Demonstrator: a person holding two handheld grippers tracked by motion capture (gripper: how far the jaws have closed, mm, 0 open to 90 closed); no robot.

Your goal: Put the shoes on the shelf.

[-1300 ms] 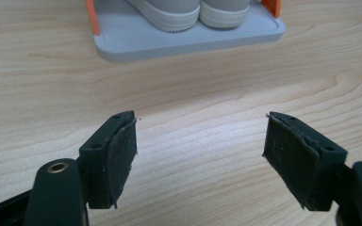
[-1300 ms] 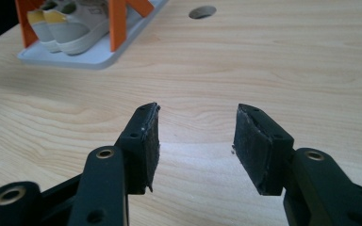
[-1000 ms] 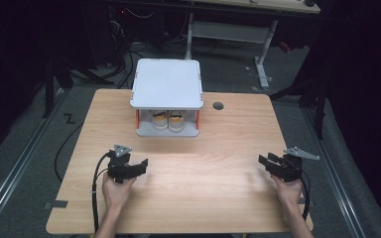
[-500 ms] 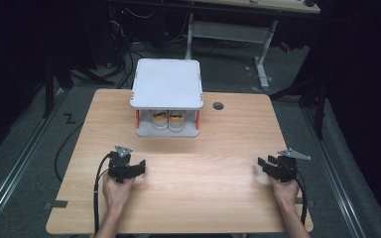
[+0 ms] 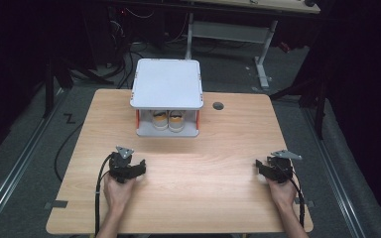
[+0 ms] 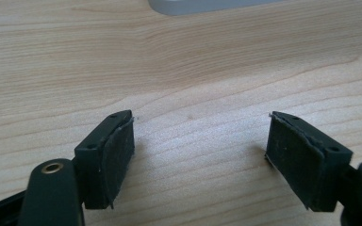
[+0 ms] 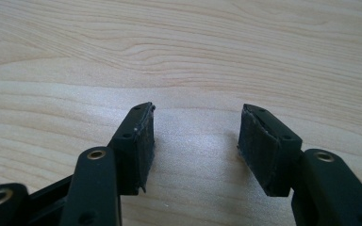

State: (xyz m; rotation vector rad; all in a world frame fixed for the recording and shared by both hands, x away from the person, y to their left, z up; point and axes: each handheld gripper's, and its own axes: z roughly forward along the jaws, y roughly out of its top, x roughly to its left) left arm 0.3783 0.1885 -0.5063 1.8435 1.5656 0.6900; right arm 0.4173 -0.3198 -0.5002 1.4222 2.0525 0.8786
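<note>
Right gripper [image 5: 263,168] drawn nearer, shoes [image 5: 168,120] far beyond both fingers [image 7: 134,141]

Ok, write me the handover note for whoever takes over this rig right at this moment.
Left gripper: open, empty, low over the wooden table at its front left.
Right gripper: open, empty, low at the front right.
Pair of shoes: side by side on the lower shelf of the white two-level rack, at the table's far middle, well apart from both grippers.
Done: nothing gripped or touched.
Left: probably reaching to the rack and handling the shoes.
</note>
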